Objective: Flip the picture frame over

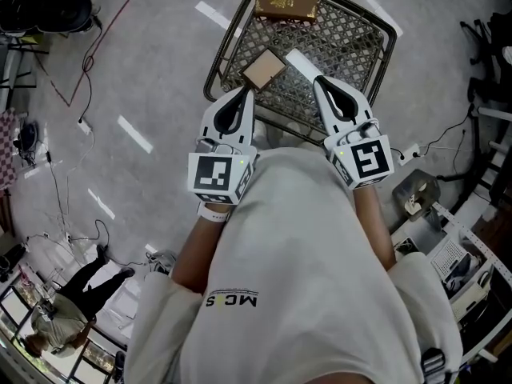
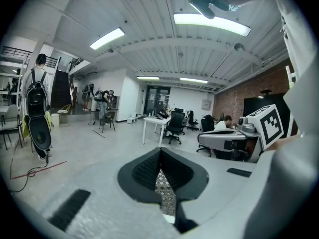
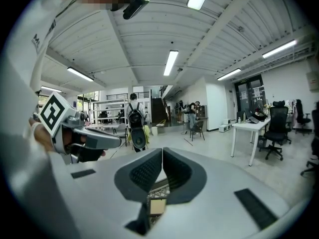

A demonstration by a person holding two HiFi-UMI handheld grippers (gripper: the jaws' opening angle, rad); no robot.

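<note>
White-shelled left gripper point(image 1: 244, 94) and right gripper point(image 1: 320, 81) hover side by side, ribbed black pads pressed together on nothing, over a dark-rimmed wire-mesh table point(image 1: 336, 46). The small square picture frame point(image 1: 264, 68), plain brown face up, lies flat just beyond their tips, nearer the left. A brown book point(image 1: 286, 0) rests farther off.

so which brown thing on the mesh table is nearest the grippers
The small pale-brown square, just ahead of the left gripper and right gripper. The larger, darker brown one lies at the mesh table's far edge.
</note>
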